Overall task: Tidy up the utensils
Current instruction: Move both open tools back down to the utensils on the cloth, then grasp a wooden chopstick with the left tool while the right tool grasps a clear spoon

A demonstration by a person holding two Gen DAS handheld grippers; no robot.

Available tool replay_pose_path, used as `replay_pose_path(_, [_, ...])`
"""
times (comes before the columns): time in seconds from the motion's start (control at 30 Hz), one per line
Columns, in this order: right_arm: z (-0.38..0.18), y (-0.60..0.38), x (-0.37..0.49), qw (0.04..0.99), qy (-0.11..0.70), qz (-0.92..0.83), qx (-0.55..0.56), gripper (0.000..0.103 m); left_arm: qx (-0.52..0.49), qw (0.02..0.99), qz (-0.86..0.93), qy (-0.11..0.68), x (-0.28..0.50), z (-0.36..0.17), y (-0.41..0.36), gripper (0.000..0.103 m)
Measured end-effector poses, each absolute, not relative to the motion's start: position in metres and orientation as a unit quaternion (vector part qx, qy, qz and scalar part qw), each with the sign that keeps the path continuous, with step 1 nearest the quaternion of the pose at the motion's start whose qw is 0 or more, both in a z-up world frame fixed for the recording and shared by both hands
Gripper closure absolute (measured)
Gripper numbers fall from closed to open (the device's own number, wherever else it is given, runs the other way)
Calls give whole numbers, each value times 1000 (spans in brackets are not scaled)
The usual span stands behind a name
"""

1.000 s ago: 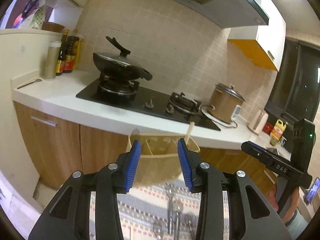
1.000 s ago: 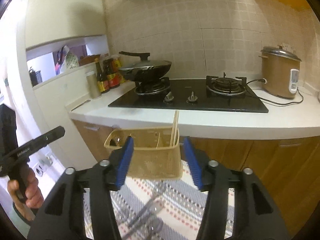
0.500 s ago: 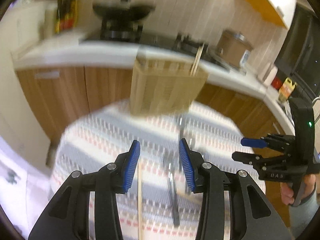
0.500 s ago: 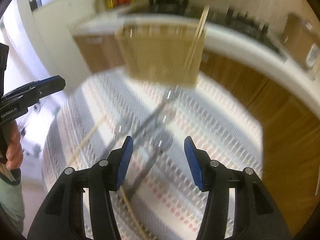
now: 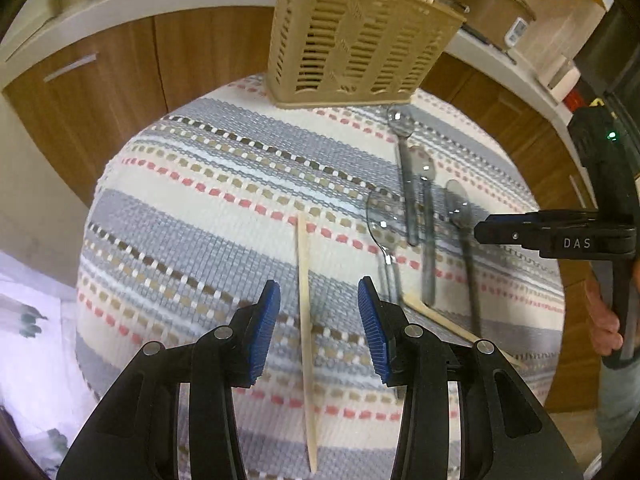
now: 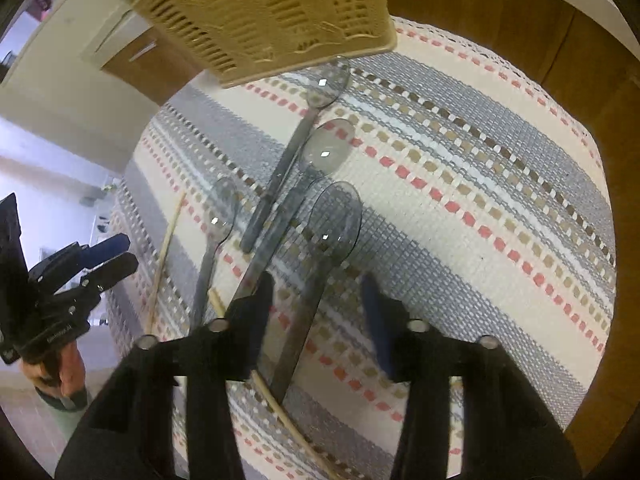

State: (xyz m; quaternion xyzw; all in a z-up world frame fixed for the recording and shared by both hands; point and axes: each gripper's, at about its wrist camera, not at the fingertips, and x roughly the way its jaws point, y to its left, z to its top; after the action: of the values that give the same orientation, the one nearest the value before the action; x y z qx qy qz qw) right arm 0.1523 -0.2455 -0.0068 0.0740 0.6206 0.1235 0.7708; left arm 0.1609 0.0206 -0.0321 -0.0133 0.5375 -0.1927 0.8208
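Note:
A tan slotted utensil basket (image 5: 356, 36) stands at the far edge of a round table with a striped cloth (image 5: 224, 184); two chopsticks stick out of it. My left gripper (image 5: 319, 300) is open and hovers over a loose wooden chopstick (image 5: 306, 320) that lies between its fingers. Several clear grey plastic spoons (image 5: 424, 216) lie to the right, over a second chopstick (image 5: 452, 322). My right gripper (image 6: 318, 292) is open above the handle of the largest spoon (image 6: 320, 252). The basket shows in the right wrist view (image 6: 272, 12) too.
Wooden kitchen cabinets (image 5: 120, 68) under a white counter run behind the table. A rice cooker (image 5: 492, 0) stands on the counter. The table drops off on all sides to the floor (image 5: 28, 360).
Both grippers have tilted down from facing the stove to looking onto the table, and have come closer to the cloth. The left now straddles the chopstick, the right the big spoon.

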Motion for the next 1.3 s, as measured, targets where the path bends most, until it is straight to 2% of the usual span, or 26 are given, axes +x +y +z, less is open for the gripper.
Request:
replay_pose_path(0.4, [-21, -216, 151, 774, 627, 82, 29, 80, 26, 786, -182, 591, 202, -60, -7, 71])
replay_pose_path(0.57, [-22, -202, 149, 781, 620, 68, -17, 91, 58, 787, -167, 591, 210, -64, -21, 72])
replay_pose_path(0.8, [-21, -200, 142, 797, 598, 62, -48, 94, 129, 800, -131, 571, 208, -67, -52, 99])
replay_pose_path(0.87, [-19, -202, 142, 798, 597, 63, -49, 96, 140, 803, -122, 566, 206, -67, -58, 99])
replay_pose_path(1.0, [-13, -219, 140, 802, 592, 53, -54, 99, 97, 809, -127, 566, 208, -63, -58, 100])
replay_pose_path(1.17, [-9, -241, 146, 794, 604, 57, -33, 99, -18, 812, -139, 567, 209, -59, -26, 100])
replay_pose_path(1.3, [-11, -248, 149, 783, 617, 73, -29, 98, -53, 816, -120, 563, 218, -60, -18, 99])
